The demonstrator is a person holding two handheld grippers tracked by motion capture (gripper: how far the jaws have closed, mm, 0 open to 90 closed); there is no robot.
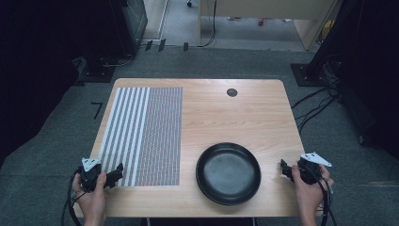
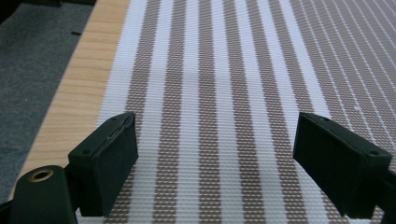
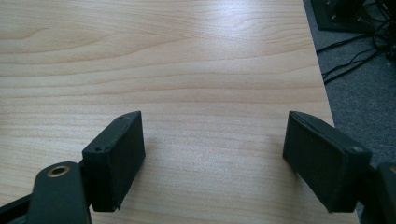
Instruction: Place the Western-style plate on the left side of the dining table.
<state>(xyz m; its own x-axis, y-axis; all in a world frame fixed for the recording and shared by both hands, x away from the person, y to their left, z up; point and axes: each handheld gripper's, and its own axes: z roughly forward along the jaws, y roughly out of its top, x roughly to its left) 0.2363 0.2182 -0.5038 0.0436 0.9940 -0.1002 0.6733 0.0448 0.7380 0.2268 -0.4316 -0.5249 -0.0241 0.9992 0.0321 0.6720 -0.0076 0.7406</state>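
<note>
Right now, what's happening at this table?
A person holds a two-jaw gripper in each hand at the near edge of a wooden table. The left gripper hovers over the near corner of a striped woven placemat, jaws open with nothing between them. The right gripper sits at the table's right edge, also open and empty, just right of a black pan. Neither the placemat nor the pan is gripped yet.

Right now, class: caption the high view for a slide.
Two open grippers, left and right, flank a black pan beside a striped placemat.
</note>
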